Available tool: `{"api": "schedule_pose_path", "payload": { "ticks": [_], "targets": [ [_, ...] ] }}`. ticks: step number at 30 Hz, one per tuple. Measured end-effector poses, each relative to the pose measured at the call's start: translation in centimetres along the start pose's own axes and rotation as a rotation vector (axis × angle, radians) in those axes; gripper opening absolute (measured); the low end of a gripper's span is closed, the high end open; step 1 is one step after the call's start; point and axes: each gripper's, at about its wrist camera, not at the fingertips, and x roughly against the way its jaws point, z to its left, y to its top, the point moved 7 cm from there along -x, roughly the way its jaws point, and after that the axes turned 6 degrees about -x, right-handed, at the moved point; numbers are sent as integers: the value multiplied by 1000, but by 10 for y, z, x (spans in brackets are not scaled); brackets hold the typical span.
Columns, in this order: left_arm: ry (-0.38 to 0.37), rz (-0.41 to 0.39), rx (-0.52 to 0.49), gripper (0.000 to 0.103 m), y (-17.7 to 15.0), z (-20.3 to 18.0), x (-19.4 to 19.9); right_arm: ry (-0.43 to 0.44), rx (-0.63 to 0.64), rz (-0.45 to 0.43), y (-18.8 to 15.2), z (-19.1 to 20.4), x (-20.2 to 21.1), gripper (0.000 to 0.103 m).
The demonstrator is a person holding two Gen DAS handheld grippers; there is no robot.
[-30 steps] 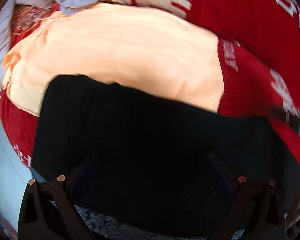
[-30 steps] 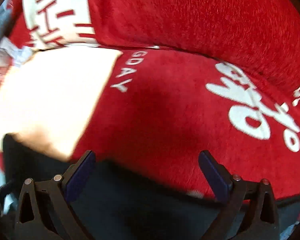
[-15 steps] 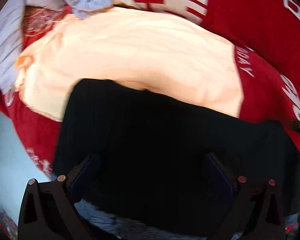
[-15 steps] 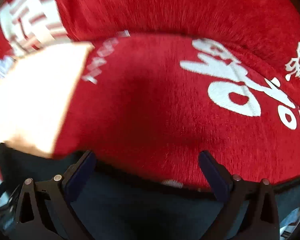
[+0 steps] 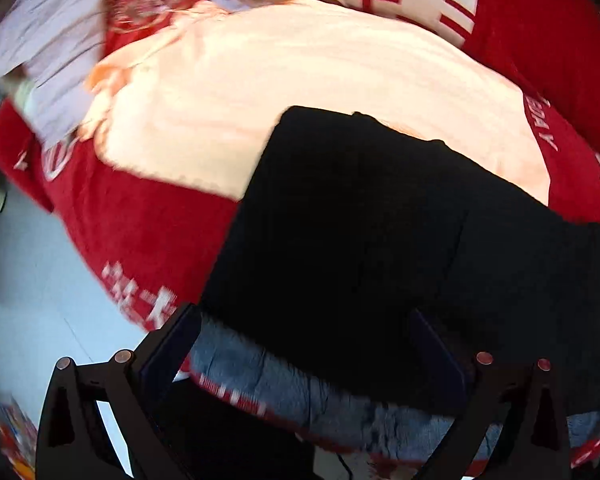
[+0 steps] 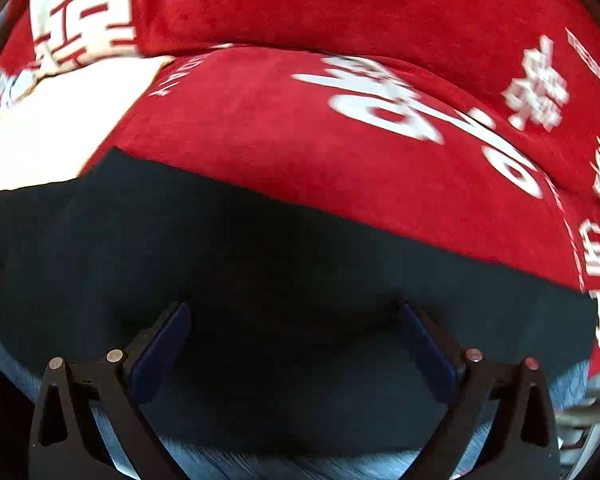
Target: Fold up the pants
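Black pants [image 5: 380,240] lie flat on a red blanket [image 5: 140,220], partly over a peach cloth [image 5: 300,92]. In the left wrist view my left gripper [image 5: 304,320] stands open above the pants' near left end, with nothing between its blue pads. In the right wrist view the pants [image 6: 260,260] stretch as a dark band across the red blanket [image 6: 280,140]. My right gripper [image 6: 292,316] is open over the cloth, its fingers spread wide and empty.
The red blanket carries white lettering [image 6: 400,104] and rises into a thick fold [image 6: 340,4] at the back. A lilac striped garment [image 5: 56,48] lies at the far left. A pale floor [image 5: 32,280] shows beyond the blanket's left edge. A grey-blue fringe [image 5: 300,384] runs along the near edge.
Both grippers have pulled back toward me, so more of the pants shows in each view. The left view has shifted left, revealing floor. Both stay open.
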Motion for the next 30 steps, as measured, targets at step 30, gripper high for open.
{"api": "schedule_pose_path", "payload": {
  "ticks": [30],
  "targets": [
    [-8, 39, -272, 103, -73, -87, 0, -90, -270, -63, -96, -161, 25, 103]
  ]
}}
